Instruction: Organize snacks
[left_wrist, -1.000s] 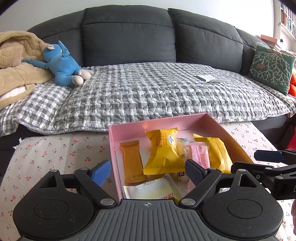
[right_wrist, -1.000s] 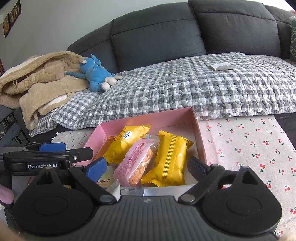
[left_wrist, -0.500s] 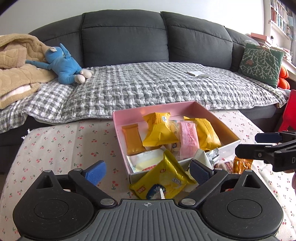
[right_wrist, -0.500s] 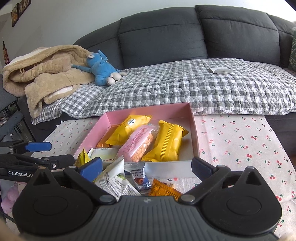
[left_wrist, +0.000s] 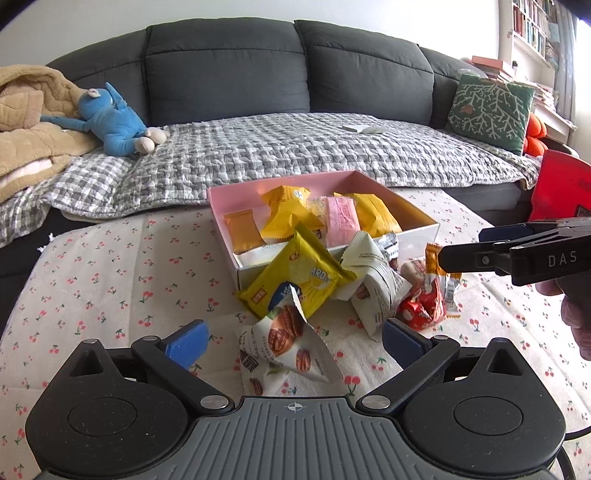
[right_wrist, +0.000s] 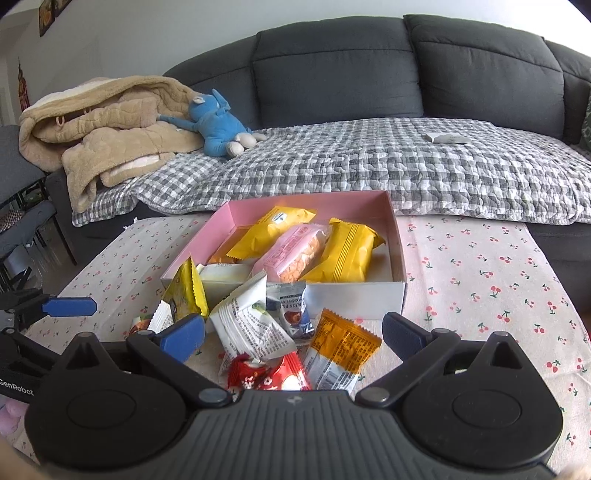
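**Snacks: box part-filled, pile loose at its near wall**

Pink box (right_wrist: 395, 236) sits on the cherry-print cloth (right_wrist: 498, 280), in front of the sofa (left_wrist: 229, 74). Inside the box: two yellow packs (right_wrist: 347, 251), a pink pack (right_wrist: 295, 251), an orange bar (left_wrist: 242, 232). Against the box's near wall, outside it: yellow-green chip pack (left_wrist: 303, 273), white packs (right_wrist: 251, 325), orange packet (right_wrist: 343, 339), red wrappers (left_wrist: 424, 306), walnut pouch (left_wrist: 284, 347).

Left gripper (left_wrist: 295, 338): jaws have just been opening, now spread wide, walnut pouch between the tips, pads not pressing it. Right gripper (right_wrist: 293, 334): jaws have just been opening, also wide, over the pile near the box, holding nothing. Blue plush (left_wrist: 118, 125) on the sofa behind the box.
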